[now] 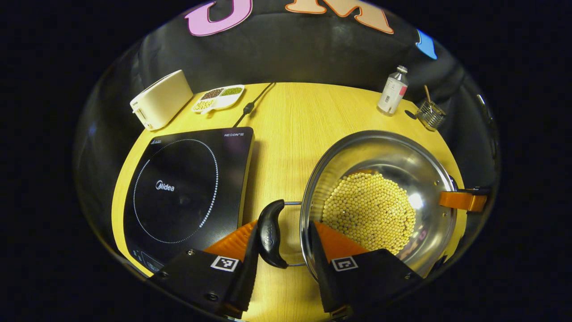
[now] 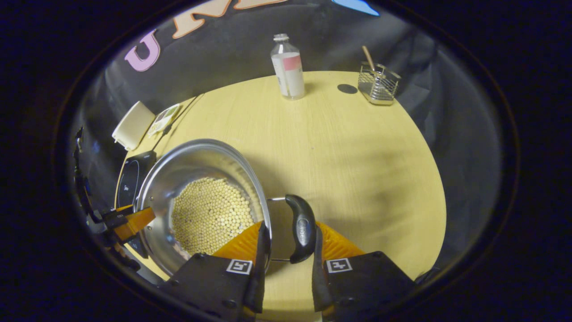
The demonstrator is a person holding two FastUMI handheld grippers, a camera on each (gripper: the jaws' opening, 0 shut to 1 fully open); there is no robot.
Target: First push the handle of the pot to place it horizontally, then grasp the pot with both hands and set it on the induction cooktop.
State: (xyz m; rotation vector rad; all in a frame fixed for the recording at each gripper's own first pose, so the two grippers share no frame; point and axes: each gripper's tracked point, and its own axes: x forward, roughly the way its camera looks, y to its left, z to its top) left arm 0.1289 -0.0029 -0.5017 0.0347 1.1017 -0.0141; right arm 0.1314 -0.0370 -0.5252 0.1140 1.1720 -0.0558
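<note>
Pot [image 1: 380, 197] of beans on bench [image 1: 286, 125] beside cooktop [image 1: 187, 192] | left gripper [image 1: 282, 250] straddles its handle [image 1: 271, 235], jaws apart | right gripper [image 2: 288, 250] narrow around other handle [image 2: 303, 228]

The black cooktop [image 1: 187, 192] has the word "Midea" in the middle of its ring and "HEGON" at its 1 o'clock corner.

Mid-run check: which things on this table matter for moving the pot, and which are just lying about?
Job: pot of beans, its left handle and right handle, induction cooktop, left gripper, right gripper.

Lying about: toaster, divided dish, bottle, wire holder.
</note>
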